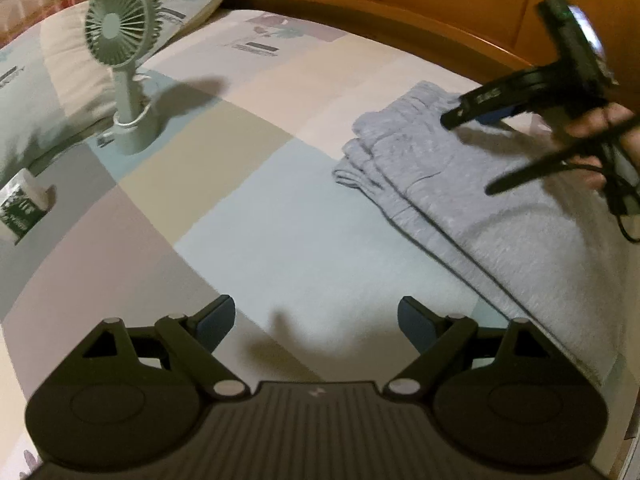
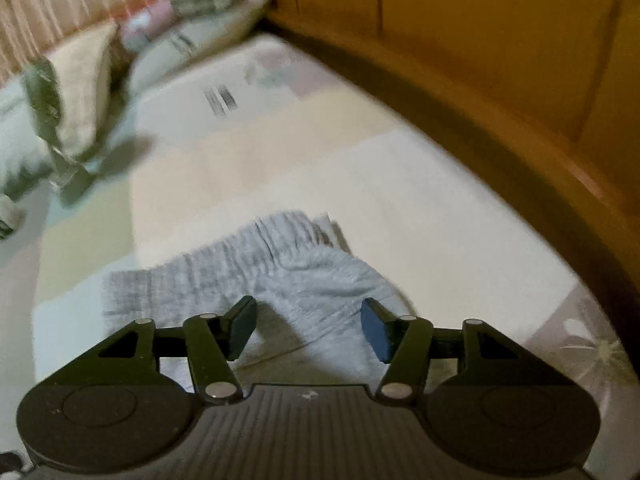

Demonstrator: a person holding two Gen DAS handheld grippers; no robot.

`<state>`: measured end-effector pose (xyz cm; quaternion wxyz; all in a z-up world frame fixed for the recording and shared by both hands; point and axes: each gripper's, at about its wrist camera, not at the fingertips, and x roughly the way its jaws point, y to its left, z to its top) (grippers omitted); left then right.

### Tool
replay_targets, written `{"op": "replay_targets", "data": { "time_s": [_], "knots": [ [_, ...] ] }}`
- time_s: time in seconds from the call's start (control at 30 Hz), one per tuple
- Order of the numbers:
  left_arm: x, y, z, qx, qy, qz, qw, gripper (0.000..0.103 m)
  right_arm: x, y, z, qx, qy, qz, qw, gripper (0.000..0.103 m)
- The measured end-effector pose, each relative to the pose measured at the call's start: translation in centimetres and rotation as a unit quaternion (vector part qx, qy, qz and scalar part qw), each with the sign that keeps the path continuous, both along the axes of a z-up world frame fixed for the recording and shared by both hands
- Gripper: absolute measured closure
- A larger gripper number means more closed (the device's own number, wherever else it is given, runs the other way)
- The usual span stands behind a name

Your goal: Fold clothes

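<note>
- At the far left a green fan (image 1: 120,64) stands upright on the bed (image 1: 248,208), with a small printed packet (image 1: 22,208) nearer the edge; both are well apart from the clothing and should not get in the way.
- The left gripper (image 1: 316,326) hangs over bare patchwork bedding, its jaws spread wide with nothing between them. My judgement: it should come across to the garment's near edge before closing, so that both ends lift together.
- To its right lie the grey sweatpants (image 1: 480,216), on the bed near the wooden bed frame (image 1: 400,12). They look already folded lengthwise, legs stacked, with ribbed cuffs at the far end; the cloth is a soft heathered knit, lying fairly flat.
- The right gripper (image 2: 308,330) hovers over that far end, held by a hand (image 1: 600,124). Its jaws stand apart, and the pads do not seem to press on the cloth, though blur in the right wrist view makes this hard to settle.
- For a neat fold, I would pinch all the layers at the cuffs at once, lift only slightly, and carry them towards the other end without dragging the lower layer.
</note>
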<state>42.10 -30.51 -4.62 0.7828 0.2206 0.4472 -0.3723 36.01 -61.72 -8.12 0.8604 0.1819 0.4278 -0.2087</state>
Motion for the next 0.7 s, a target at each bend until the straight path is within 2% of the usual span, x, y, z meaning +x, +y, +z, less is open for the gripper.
{"op": "replay_targets", "data": {
  "time_s": [0.27,0.43,0.6,0.7],
  "knots": [
    [0.1,1.7,-0.3,0.015,0.023,0.027,0.9993,0.015,-0.4,1.4,2.1,-0.001,0.042,-0.001,0.999,0.038],
    [-0.6,2.3,-0.4,0.033,0.031,0.018,0.9988,0.014,-1.9,3.3,3.4,0.023,0.059,-0.008,0.998,0.034],
    [-1.7,2.6,-1.0,0.050,0.034,0.006,0.9981,0.014,-3.2,5.2,1.3,0.072,0.071,-0.018,0.995,0.033],
    [-2.3,2.8,-1.3,0.053,0.039,0.003,0.9978,0.014,-3.6,6.4,0.7,0.069,0.071,-0.013,0.995,0.030]
  ]
}}
